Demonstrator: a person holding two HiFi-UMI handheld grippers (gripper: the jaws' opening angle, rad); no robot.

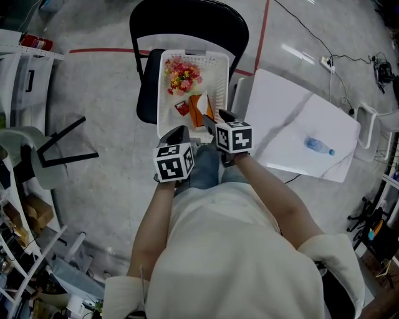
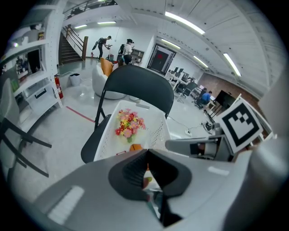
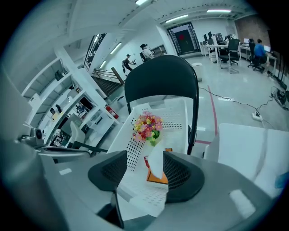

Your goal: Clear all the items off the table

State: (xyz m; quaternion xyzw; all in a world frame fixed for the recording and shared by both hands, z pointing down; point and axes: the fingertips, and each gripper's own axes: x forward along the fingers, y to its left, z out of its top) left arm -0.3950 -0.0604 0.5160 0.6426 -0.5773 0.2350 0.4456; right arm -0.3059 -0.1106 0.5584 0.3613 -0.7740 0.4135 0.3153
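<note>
White basket (image 1: 216,70) on black chair (image 1: 187,23), bottle (image 1: 319,146) on white table (image 1: 280,112), grey floor (image 1: 100,112), left tool (image 2: 147,175) pinching wrapper (image 2: 150,186), right tool (image 3: 144,173) apart.

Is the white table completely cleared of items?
No, in the head view a plastic water bottle lies on the white table.

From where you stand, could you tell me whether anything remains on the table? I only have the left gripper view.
Observer: Yes, a water bottle lies on the white table, right of the chair in the head view.
Operator: Thank you. Is the right claw free to fetch it?
Observer: Its jaws stand apart over the basket, but a white piece sits between them, close against one pad.
</note>
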